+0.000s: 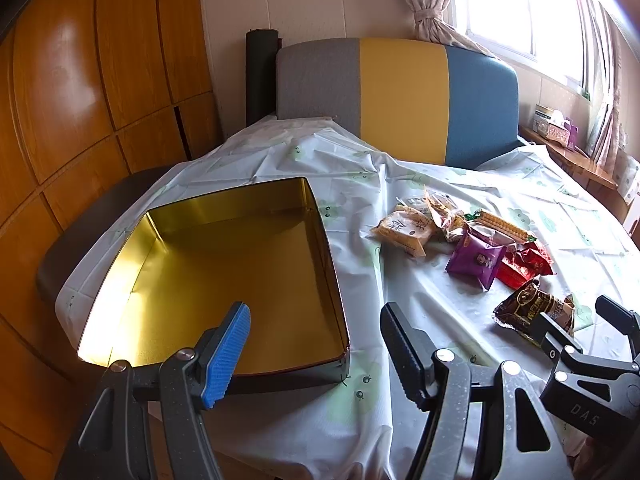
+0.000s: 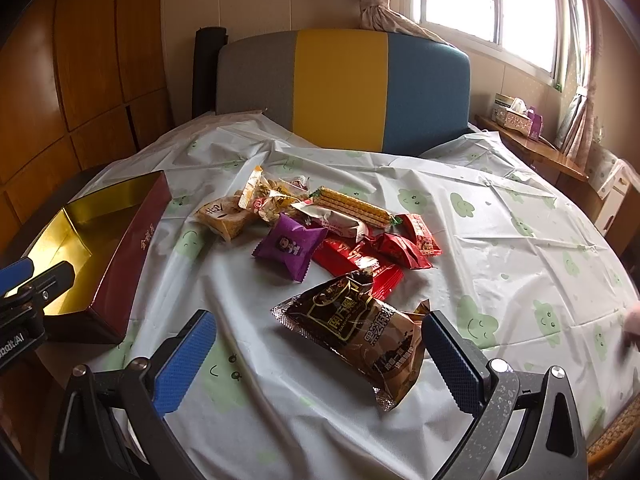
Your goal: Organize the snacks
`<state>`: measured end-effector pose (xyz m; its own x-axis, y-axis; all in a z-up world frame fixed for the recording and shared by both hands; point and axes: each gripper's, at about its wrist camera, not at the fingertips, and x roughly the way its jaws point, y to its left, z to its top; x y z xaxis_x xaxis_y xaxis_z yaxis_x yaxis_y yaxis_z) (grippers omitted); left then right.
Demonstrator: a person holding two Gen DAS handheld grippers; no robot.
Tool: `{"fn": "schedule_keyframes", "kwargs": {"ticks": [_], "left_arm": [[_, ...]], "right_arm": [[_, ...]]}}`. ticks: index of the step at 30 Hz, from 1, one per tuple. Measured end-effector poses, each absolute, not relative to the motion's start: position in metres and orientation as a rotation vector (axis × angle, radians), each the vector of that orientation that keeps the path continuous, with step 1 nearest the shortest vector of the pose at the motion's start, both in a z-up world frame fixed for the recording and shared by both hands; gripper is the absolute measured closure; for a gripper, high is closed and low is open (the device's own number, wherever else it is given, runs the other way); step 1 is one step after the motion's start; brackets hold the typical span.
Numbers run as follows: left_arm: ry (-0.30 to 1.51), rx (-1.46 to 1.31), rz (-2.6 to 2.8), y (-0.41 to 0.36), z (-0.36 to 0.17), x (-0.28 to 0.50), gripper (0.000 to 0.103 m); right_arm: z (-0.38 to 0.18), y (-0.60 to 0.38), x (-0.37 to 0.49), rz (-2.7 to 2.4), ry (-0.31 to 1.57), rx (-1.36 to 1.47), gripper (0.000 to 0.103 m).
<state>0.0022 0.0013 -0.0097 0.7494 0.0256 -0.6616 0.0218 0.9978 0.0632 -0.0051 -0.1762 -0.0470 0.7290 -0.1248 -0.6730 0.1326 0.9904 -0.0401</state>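
An empty gold-lined tin (image 1: 224, 264) with a maroon outer wall (image 2: 136, 248) stands at the table's left. My left gripper (image 1: 316, 356) hovers open over the tin's near right corner, nothing between its fingers. To the right lies a pile of wrapped snacks: a purple packet (image 2: 290, 246), red packets (image 2: 400, 248), a long biscuit pack (image 2: 352, 204) and a yellow cake pack (image 2: 228, 216). Nearest me is a brown packet (image 2: 360, 328) on the cloth. My right gripper (image 2: 318, 364) straddles its near end, jaws wide; the left pad (image 2: 184, 364) is clear of it.
A white tablecloth (image 2: 500, 240) with green cloud faces covers the round table. Behind stands a grey, yellow and blue headboard (image 2: 340, 88). Wooden cabinets (image 1: 80, 100) line the left. A shelf with a tissue box (image 2: 514, 118) runs under the window. A hand (image 2: 632, 324) shows at the right edge.
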Motion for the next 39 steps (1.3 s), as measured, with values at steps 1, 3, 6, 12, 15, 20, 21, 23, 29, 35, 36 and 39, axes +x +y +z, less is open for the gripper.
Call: {"fn": "schedule_keyframes", "kwargs": {"ticks": [1, 3, 6, 12, 15, 20, 21, 23, 29, 35, 36, 39], "left_arm": [[0.724, 0.068, 0.002, 0.001, -0.01, 0.002, 0.034], [0.724, 0.067, 0.003, 0.001, -0.01, 0.003, 0.034], [0.724, 0.067, 0.002, 0.001, -0.01, 0.002, 0.034], [0.723, 0.07, 0.0, 0.001, -0.01, 0.002, 0.034], [0.724, 0.071, -0.001, -0.001, -0.009, 0.001, 0.034], [0.724, 0.071, -0.003, -0.002, -0.009, 0.002, 0.034], [0.724, 0.072, -0.004, -0.002, -0.009, 0.001, 0.034], [0.728, 0.072, -0.006, -0.003, -0.009, 0.001, 0.034], [0.73, 0.073, -0.009, -0.003, -0.009, 0.002, 0.034], [0.732, 0.074, -0.013, -0.002, -0.008, 0.002, 0.034], [0.732, 0.075, -0.013, -0.002, -0.008, 0.002, 0.034], [0.732, 0.079, -0.015, -0.003, -0.007, 0.002, 0.034]], "right_arm": [[-0.046, -0.176, -0.006, -0.143, 0.737, 0.01, 0.0], [-0.045, -0.176, -0.006, -0.144, 0.731, 0.008, 0.0], [-0.045, -0.177, -0.007, -0.142, 0.73, 0.009, 0.0], [-0.043, -0.178, -0.007, -0.144, 0.726, 0.011, 0.0], [-0.042, -0.179, -0.006, -0.146, 0.726, 0.014, 0.0], [-0.041, -0.181, -0.006, -0.15, 0.718, 0.013, 0.0], [-0.041, -0.181, -0.007, -0.15, 0.718, 0.014, 0.0], [-0.041, -0.181, -0.006, -0.151, 0.717, 0.016, 0.0], [-0.039, -0.183, -0.006, -0.156, 0.71, 0.02, 0.0], [-0.037, -0.186, -0.006, -0.16, 0.705, 0.025, 0.0], [-0.037, -0.186, -0.006, -0.161, 0.704, 0.024, 0.0], [-0.035, -0.189, -0.006, -0.166, 0.698, 0.024, 0.0]]}}
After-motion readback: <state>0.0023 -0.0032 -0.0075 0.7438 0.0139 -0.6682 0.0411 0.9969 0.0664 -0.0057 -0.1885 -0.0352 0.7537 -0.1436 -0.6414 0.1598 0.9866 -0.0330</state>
